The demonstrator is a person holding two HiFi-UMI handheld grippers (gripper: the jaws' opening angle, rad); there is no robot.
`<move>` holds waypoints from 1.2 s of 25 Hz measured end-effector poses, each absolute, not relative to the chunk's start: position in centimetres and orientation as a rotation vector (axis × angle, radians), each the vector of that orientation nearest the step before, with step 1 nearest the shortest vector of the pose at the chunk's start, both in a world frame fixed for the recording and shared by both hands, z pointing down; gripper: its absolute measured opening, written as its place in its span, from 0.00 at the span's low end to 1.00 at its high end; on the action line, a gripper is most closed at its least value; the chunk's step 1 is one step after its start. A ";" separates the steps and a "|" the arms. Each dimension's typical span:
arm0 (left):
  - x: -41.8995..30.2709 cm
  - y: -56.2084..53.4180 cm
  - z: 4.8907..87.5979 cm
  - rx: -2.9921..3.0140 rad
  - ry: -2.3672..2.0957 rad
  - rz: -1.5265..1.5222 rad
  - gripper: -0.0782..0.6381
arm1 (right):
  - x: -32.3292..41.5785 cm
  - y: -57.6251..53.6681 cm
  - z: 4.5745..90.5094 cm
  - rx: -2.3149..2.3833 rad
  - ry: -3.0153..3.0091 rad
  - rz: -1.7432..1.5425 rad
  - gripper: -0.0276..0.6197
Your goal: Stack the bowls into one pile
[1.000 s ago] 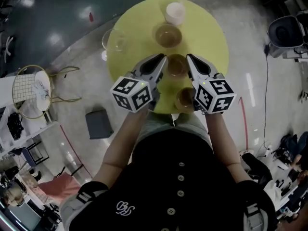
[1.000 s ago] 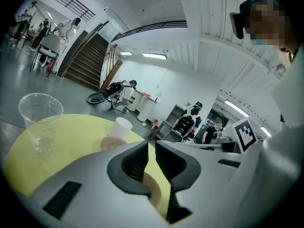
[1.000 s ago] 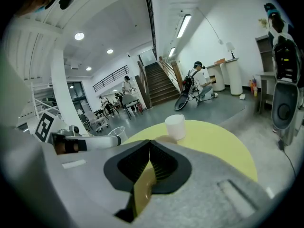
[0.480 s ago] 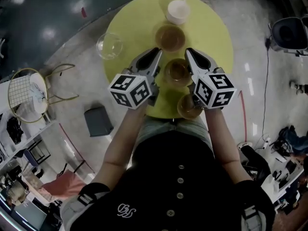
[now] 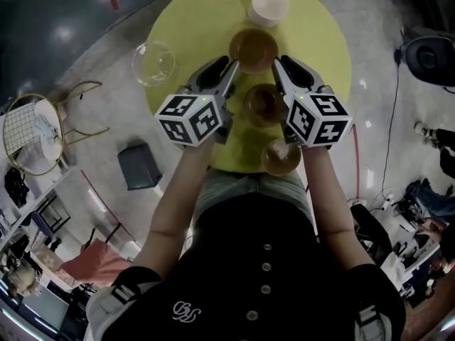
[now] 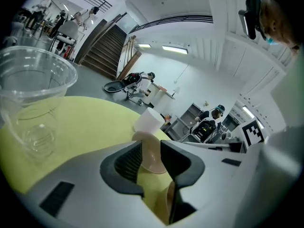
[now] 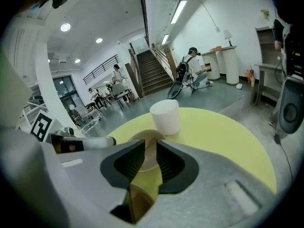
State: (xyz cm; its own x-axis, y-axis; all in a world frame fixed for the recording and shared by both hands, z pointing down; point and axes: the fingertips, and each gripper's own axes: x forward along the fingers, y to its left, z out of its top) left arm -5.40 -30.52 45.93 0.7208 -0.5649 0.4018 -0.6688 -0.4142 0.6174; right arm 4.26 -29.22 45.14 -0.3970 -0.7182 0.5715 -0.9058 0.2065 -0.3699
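The yellow round table (image 5: 320, 55) carries everything. My left gripper (image 5: 229, 73) sits just left of the mid bowl (image 5: 263, 105) and my right gripper (image 5: 279, 69) just right of it. Both tips reach past it toward the far bowl (image 5: 253, 48).

- **Left jaws:** narrow gap, nothing btwn them, only the far bowl showing beyond.
- **Right jaws:** also a narrow gap, empty; they've just been opening.
- **Clear bowl** (image 5: 153, 62)**:** well left of the mid bowl, at the table edge.
- **Brown bowls:** three in a row. The far one is just beyond the mid bowl; the near bowl (image 5: 281, 158) is just on my side of it, a bit right. None stacked yet.
- **White cup** (image 5: 269, 6)**:** furthest beyond the mid bowl, past the far bowl.

Handling, my guess: the brown bowls look thin, stiff and light w/ smooth glossy walls, so prob. slippery. I'd pinch the rim, one jaw inside and one outside, then lift straight up. The clear bowl looks thin-walled and might flex or crack, so a gentle squeeze only.

Vs a sec ago, both grippers have gone fwd and lower. The tips flanked the mid bowl then; now they're beside the far bowl's near rim. The bowls haven't shifted relative to each other.
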 end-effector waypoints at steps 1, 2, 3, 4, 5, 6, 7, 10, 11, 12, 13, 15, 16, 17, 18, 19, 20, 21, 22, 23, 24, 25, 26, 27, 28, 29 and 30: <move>-5.4 -30.7 46.3 2.116 -0.934 0.169 0.26 | 4.3 -29.4 45.5 1.527 -2.201 0.982 0.15; -5.4 -30.9 46.6 2.109 -0.938 0.172 0.27 | 4.4 -29.5 45.8 1.518 -2.194 0.986 0.17; -5.3 -31.0 46.9 2.103 -0.941 0.174 0.27 | 4.5 -29.6 46.1 1.512 -2.189 0.992 0.18; -5.2 -31.1 47.2 2.096 -0.944 0.175 0.27 | 4.7 -29.7 46.3 1.508 -2.185 0.998 0.18; -5.1 -31.1 47.4 2.088 -0.946 0.174 0.27 | 4.8 -29.7 46.5 1.504 -2.180 1.004 0.18; -5.1 -31.1 47.7 2.078 -0.948 0.170 0.27 | 4.9 -29.7 46.8 1.499 -2.176 1.011 0.18; -5.1 -31.1 47.9 2.069 -0.952 0.164 0.27 | 4.8 -29.7 47.1 1.491 -2.171 1.021 0.19; -5.5 -31.3 48.7 2.048 -0.960 0.155 0.27 | 4.5 -30.2 48.0 1.481 -2.161 1.060 0.20; -5.5 -31.4 48.9 2.044 -0.960 0.156 0.27 | 4.5 -30.3 48.2 1.491 -2.157 1.066 0.20; -5.4 -31.4 49.1 2.042 -0.957 0.157 0.27 | 4.7 -30.5 48.3 1.503 -2.152 1.067 0.20; -5.3 -31.4 49.3 2.041 -0.952 0.157 0.27 | 4.9 -30.6 48.5 1.513 -2.145 1.068 0.20; -4.9 -31.3 49.5 2.042 -0.945 0.156 0.27 | 5.4 -30.7 48.8 1.525 -2.133 1.076 0.20; -4.8 -31.3 49.6 2.042 -0.942 0.158 0.27 | 5.6 -30.7 49.0 1.526 -2.128 1.080 0.20; -4.8 -31.3 49.7 2.041 -0.939 0.160 0.27 | 5.6 -30.8 49.3 1.523 -2.123 1.086 0.20; -4.8 -31.4 49.9 2.039 -0.936 0.163 0.27 | 5.5 -30.8 49.5 1.516 -2.120 1.093 0.20; -4.8 -31.4 50.0 2.036 -0.933 0.165 0.27 | 5.3 -30.8 49.7 1.508 -2.118 1.102 0.20; -4.8 -31.4 50.1 2.034 -0.930 0.167 0.27 | 5.1 -30.8 49.8 1.500 -2.118 1.111 0.20; -4.8 -31.4 50.2 2.033 -0.927 0.168 0.27 | 5.0 -30.8 49.9 1.493 -2.119 1.118 0.20; -4.6 -31.4 50.1 2.035 -0.923 0.167 0.27 | 4.9 -30.8 50.0 1.486 -2.120 1.123 0.20; -4.5 -31.5 50.1 2.037 -0.919 0.165 0.27 | 4.7 -30.8 50.0 1.478 -2.122 1.127 0.20; -4.4 -31.5 50.0 2.039 -0.916 0.161 0.27 | 4.6 -30.8 50.0 1.470 -2.126 1.131 0.20; -4.4 -31.5 49.9 2.037 -0.914 0.157 0.27 | 4.4 -30.8 49.9 1.463 -2.131 1.133 0.20; -4.4 -31.6 49.9 2.032 -0.915 0.151 0.27 | 4.2 -30.8 49.9 1.459 -2.136 1.134 0.20; -4.5 -31.6 49.8 2.027 -0.918 0.143 0.27 | 4.1 -30.8 49.8 1.454 -2.142 1.133 0.20; -4.7 -31.7 49.7 2.025 -0.922 0.135 0.27 | 4.0 -30.9 49.7 1.449 -2.148 1.130 0.20; -4.8 -31.7 49.5 2.026 -0.926 0.126 0.27 | 3.9 -31.0 49.6 1.446 -2.155 1.128 0.20; -5.0 -31.7 49.3 2.029 -0.929 0.117 0.27 | 3.8 -31.0 49.5 1.445 -2.161 1.124 0.20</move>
